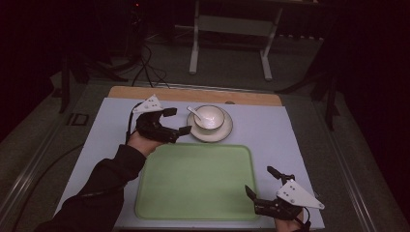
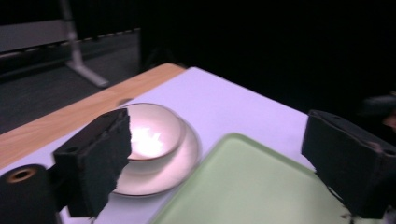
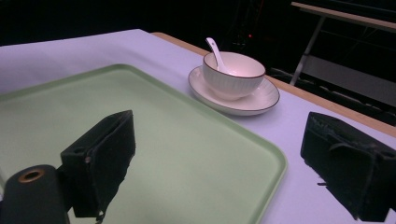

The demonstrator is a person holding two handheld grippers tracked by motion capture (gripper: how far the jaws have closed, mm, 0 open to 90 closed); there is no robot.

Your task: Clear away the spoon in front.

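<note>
A white bowl [image 1: 209, 117] with a white spoon [image 1: 195, 112] in it sits on a ribbed saucer [image 1: 223, 134] at the back centre of the lavender mat [image 1: 270, 130]. In front of it lies an empty green tray [image 1: 196, 181]. My left gripper [image 1: 177, 121] hovers open just left of the saucer, its jaws pointing at the bowl [image 2: 149, 135] and the tray corner [image 2: 252, 186]. My right gripper [image 1: 261, 181] is open over the tray's front right corner, holding nothing. From there the bowl [image 3: 233, 74], spoon [image 3: 215, 51] and saucer [image 3: 264, 103] lie beyond the tray [image 3: 163, 149].
A strip of bare wooden tabletop [image 1: 193, 93] runs behind the mat. Beyond the table stand a white metal frame [image 1: 229, 43] and cables [image 1: 147, 67] on the dark floor. Open mat lies right of the saucer and tray.
</note>
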